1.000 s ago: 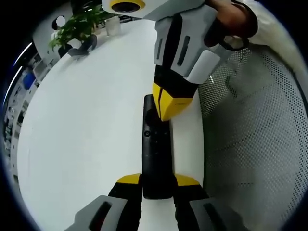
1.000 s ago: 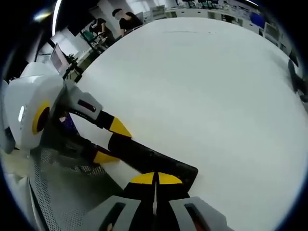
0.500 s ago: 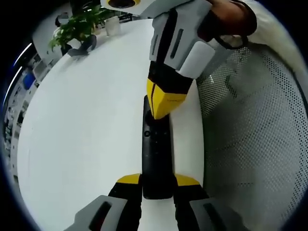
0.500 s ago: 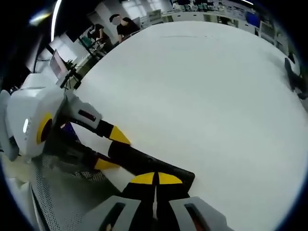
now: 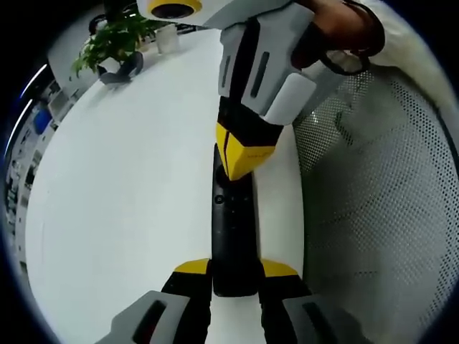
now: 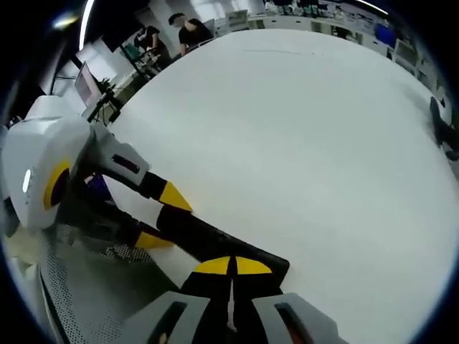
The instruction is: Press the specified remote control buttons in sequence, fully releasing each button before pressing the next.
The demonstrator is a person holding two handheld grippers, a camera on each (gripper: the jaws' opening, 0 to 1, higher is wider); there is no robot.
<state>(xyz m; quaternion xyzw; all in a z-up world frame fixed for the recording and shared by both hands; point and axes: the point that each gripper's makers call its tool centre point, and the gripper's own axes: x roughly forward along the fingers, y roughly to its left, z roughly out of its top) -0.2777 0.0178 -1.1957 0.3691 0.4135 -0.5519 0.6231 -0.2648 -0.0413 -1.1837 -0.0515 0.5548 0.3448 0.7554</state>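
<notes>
A white table (image 5: 129, 179) spreads across the left gripper view. At bottom centre the left gripper (image 5: 235, 269) clamps the black remote (image 5: 233, 236). The right gripper (image 5: 242, 163), jaws together (empty), covers the remote's far end; buttons beneath stay hidden.

Matt black plastic remote (image 5: 232, 236) lies on the smooth white worktop (image 5: 122, 179); beside the remote, a perforated white mesh surface (image 5: 373, 208)
</notes>
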